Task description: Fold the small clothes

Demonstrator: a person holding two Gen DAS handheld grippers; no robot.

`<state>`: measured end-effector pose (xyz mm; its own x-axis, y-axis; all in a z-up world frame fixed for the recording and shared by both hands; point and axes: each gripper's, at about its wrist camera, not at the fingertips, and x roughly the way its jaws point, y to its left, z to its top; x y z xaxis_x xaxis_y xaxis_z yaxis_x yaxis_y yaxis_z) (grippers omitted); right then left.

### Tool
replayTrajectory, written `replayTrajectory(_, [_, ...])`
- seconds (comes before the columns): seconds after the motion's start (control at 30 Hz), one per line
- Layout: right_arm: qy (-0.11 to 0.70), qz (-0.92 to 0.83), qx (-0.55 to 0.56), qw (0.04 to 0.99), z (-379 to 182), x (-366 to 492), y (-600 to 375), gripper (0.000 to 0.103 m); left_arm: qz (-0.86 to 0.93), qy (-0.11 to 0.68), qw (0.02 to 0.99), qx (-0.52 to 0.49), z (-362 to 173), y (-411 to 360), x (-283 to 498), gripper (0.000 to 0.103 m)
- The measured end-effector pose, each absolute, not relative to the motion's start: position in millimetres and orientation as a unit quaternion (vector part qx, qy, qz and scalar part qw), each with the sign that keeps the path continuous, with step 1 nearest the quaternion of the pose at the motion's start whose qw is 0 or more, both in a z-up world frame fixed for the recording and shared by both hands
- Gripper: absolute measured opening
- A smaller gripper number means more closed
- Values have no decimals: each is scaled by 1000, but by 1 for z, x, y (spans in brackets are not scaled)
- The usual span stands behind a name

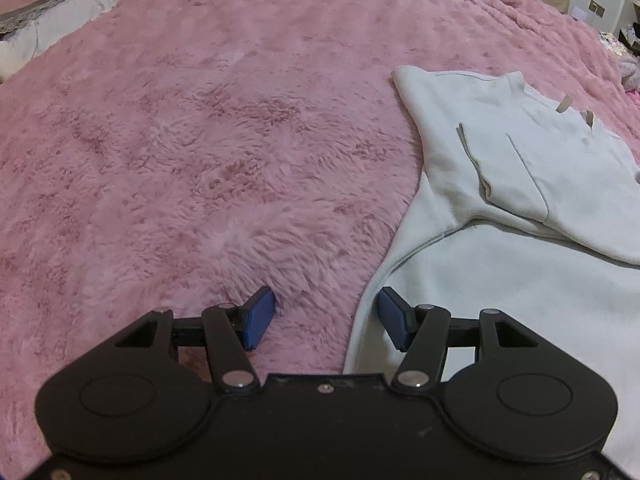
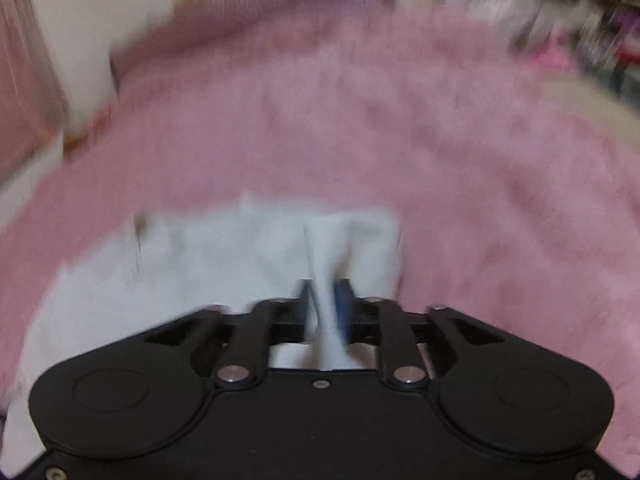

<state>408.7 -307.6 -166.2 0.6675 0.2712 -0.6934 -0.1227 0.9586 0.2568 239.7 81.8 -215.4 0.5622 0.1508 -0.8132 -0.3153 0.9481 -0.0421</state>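
Currently pinching a fold of the pale garment (image 2: pixel 332 248) in the right gripper (image 2: pixel 326 300), fingers closed on cloth. Holding the left gripper (image 1: pixel 326 316) wide open and empty, straddling the garment's left edge, long axis running away over the pink blanket (image 1: pixel 180 140).

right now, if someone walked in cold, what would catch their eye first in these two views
The fluffy pink blanket fills both views. On it lies a pale garment, to the right in the left wrist view, with one sleeve folded across its body. The left gripper hovers with jaws open at the garment's edge, holding nothing, while the right gripper has its jaws shut on a fold of the garment in a motion-blurred picture.
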Motion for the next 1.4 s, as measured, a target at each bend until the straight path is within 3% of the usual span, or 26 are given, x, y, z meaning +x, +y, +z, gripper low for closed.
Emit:
replayTrajectory(0.23, [365,73,145,917,-165,365,-352,40,132,449,879,-91,-216,81,239,59])
replayTrajectory(0.4, [377,43,118,918,-165,345,-380,40,134,449,879,-87,-215,79,238,60])
replayTrajectory(0.47, [392,61,131,908,-171,347,-387,36,134,449,880,-83,-215,79,238,60])
replayTrajectory(0.63, [332,33,93,938,-151,326,-371,34,137,448,880,-82,-214,78,238,60])
replayTrajectory(0.73, [325,100,93,936,-134,318,-333,38,136,447,881,-77,-213,76,238,60])
replayTrajectory(0.8, [331,152,68,929,-127,315,-287,53,136,447,881,-73,-212,75,238,60])
replayTrajectory(1.13, [350,299,-59,886,-147,308,-86,53,123,441,883,-105,-210,93,228,60])
replayTrajectory(1.4, [385,299,-62,871,-165,316,-25,53,115,436,888,-94,-208,103,213,60])
